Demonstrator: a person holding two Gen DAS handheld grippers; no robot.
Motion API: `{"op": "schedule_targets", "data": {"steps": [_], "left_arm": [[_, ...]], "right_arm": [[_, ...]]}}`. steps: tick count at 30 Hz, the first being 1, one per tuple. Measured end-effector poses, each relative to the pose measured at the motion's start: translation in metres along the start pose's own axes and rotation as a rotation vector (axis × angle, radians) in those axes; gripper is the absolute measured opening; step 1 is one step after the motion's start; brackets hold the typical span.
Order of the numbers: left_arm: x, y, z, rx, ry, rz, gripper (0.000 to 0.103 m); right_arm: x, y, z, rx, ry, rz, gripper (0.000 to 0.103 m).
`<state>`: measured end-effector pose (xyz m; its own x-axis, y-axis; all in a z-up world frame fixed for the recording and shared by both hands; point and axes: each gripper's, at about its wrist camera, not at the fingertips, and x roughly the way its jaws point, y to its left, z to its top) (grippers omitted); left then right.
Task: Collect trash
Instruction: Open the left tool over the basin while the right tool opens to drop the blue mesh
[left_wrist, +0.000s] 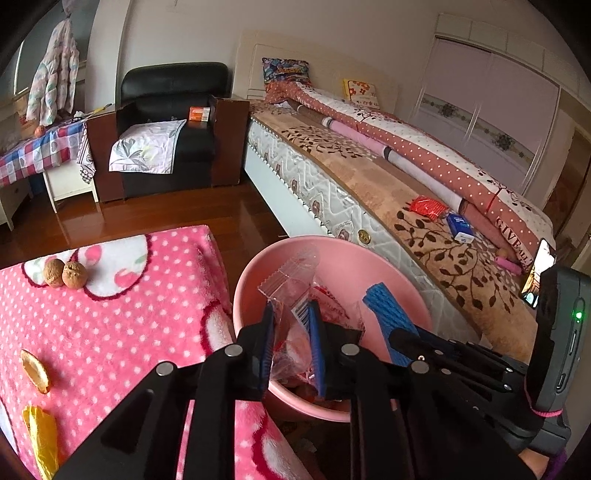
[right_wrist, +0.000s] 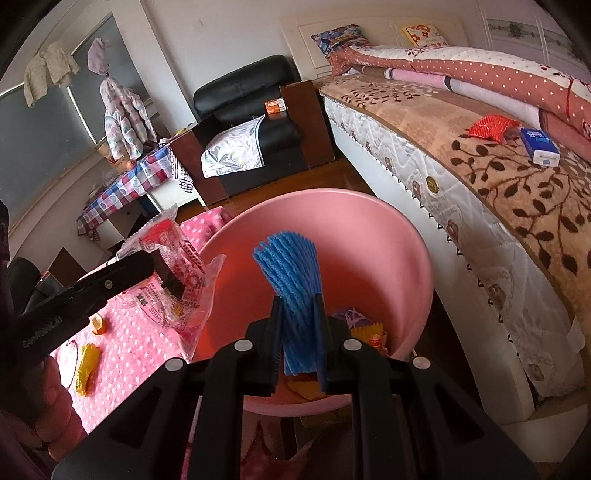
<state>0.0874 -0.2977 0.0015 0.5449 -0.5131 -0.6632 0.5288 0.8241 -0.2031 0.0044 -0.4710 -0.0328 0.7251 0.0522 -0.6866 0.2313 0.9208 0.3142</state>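
Note:
A pink basin (left_wrist: 347, 269) (right_wrist: 388, 236) stands on the floor between a pink dotted blanket (left_wrist: 122, 332) and the bed. My left gripper (left_wrist: 291, 332) is shut on a clear plastic wrapper with red print (left_wrist: 291, 291) (right_wrist: 177, 266), held over the basin's near left rim. My right gripper (right_wrist: 299, 325) is shut on a blue foam net sleeve (right_wrist: 291, 273) (left_wrist: 388, 317), held over the basin. Several wrappers (right_wrist: 369, 328) lie in the basin's bottom. On the blanket lie a yellow wrapper (left_wrist: 42, 439) (right_wrist: 86, 365) and an orange peel (left_wrist: 35, 371) (right_wrist: 98, 323).
Two walnuts (left_wrist: 64, 274) sit on the blanket's far part. On the bed (right_wrist: 480, 177) lie a red packet (left_wrist: 426, 207) (right_wrist: 491, 126) and a blue tissue pack (left_wrist: 460, 226) (right_wrist: 540, 146). A black armchair (left_wrist: 166, 122) and a checked table (left_wrist: 37, 151) stand behind.

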Motion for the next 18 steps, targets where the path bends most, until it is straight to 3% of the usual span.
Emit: {"op": "schedule_targets", "data": {"steps": [4, 18], "left_arm": [[0.0049, 0.0, -0.0006, -0.001, 0.01, 0.004, 0.039], [0.0038, 0.0028, -0.0038, -0.006, 0.009, -0.002, 0.05]], "right_arm": [[0.0016, -0.0015, -0.0001, 0.003, 0.002, -0.003, 0.016], [0.0078, -0.0049, 0.0002, 0.018, 0.012, -0.014, 0.019]]}}
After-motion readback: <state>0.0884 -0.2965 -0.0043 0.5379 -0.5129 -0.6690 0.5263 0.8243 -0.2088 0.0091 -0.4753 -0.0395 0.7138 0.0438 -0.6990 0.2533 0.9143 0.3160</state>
